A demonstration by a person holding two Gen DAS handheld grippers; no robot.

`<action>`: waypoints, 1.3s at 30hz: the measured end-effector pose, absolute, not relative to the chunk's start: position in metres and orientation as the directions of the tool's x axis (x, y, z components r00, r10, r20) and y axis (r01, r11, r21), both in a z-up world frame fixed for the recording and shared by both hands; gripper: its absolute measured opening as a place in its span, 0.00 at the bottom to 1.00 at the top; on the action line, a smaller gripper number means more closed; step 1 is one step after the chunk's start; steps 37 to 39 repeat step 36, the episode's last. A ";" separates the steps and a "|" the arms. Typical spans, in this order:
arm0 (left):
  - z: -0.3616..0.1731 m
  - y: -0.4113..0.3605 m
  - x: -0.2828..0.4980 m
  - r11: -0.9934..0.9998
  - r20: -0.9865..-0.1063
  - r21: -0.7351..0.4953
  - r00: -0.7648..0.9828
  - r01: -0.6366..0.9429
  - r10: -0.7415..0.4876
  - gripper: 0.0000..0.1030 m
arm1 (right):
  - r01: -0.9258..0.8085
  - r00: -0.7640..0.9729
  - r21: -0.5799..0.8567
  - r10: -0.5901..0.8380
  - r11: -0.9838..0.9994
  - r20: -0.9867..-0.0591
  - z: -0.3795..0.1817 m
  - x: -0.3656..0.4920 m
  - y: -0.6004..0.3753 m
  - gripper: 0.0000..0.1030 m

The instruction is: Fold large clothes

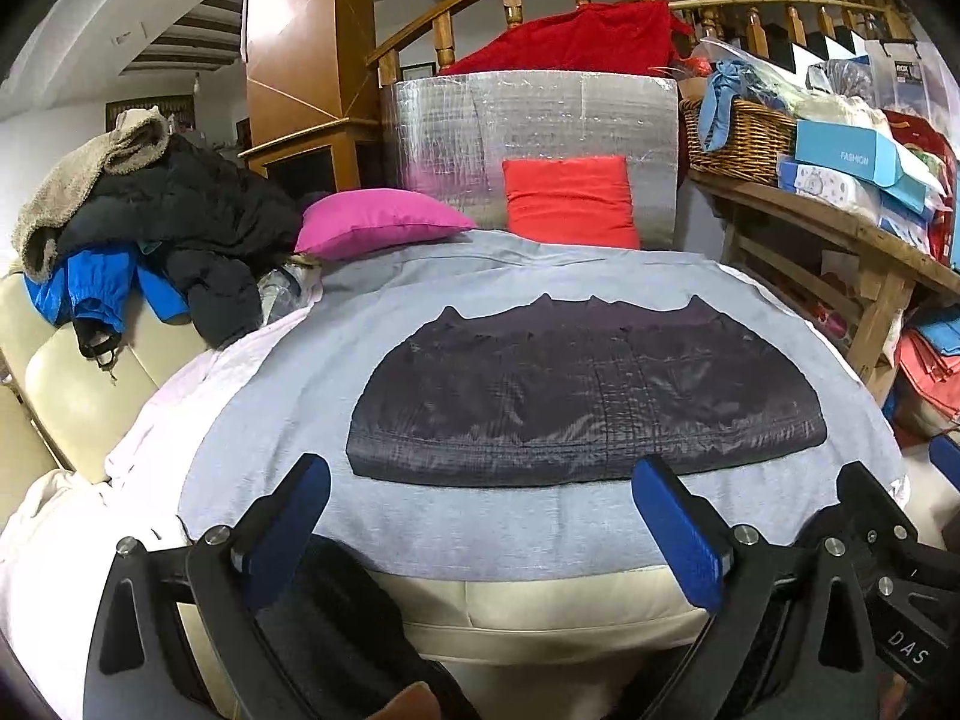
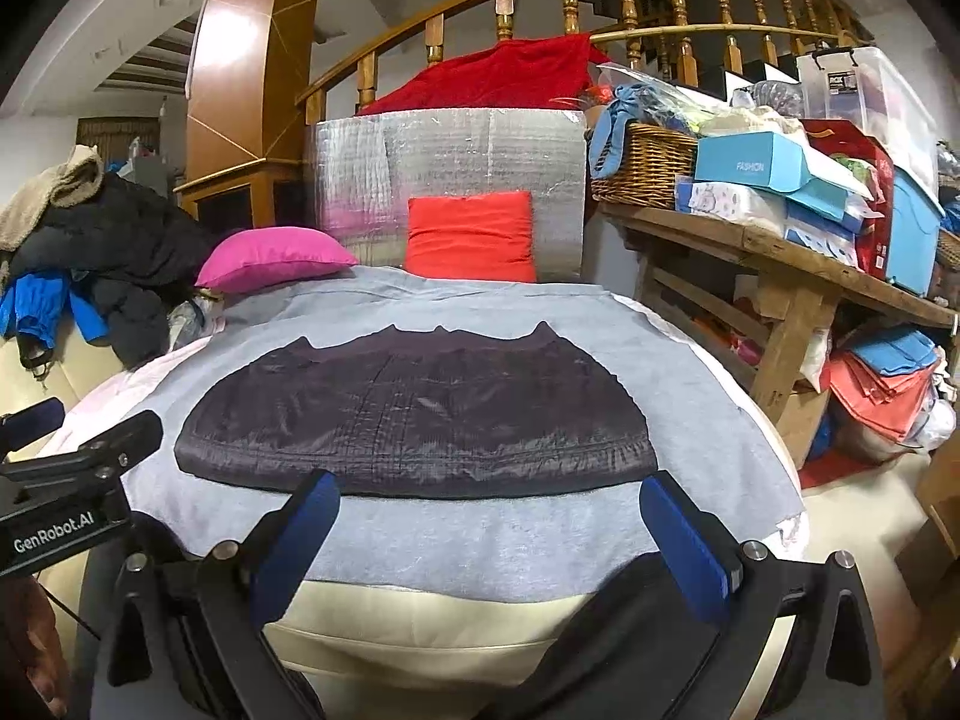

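We're hovering both grippers at the near edge w/ nothing held: left gripper and right gripper both spread wide. The dark jacket is lying flat mid grey sheet (prob spread out so it folds clean).

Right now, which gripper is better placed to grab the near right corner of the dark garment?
Probably the right gripper: open, with that corner just ahead of its right finger. The left gripper, also open, sits nearer the dark garment hem's left and middle.
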State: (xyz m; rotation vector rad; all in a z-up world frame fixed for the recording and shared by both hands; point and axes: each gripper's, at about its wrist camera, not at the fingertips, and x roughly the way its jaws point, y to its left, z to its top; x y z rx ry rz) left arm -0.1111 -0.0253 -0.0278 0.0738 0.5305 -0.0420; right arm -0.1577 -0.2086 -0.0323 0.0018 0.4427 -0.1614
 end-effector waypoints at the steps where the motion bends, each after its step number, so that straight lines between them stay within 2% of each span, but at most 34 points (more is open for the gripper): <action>1: -0.028 -0.025 -0.111 0.996 -0.507 0.062 0.862 0.057 -0.018 0.97 | 0.157 0.891 -0.036 -0.157 0.987 -0.426 -0.032 -0.158 -0.209 0.99; 30: -0.027 -0.019 -0.108 0.998 -0.512 0.015 0.857 0.068 -0.051 0.97 | 0.159 0.896 -0.059 -0.169 0.985 -0.411 -0.029 -0.156 -0.207 0.99; 39: -0.024 -0.022 -0.114 0.996 -0.479 0.030 0.876 0.081 -0.057 0.97 | 0.159 0.895 -0.061 -0.170 0.985 -0.413 -0.030 -0.156 -0.210 0.99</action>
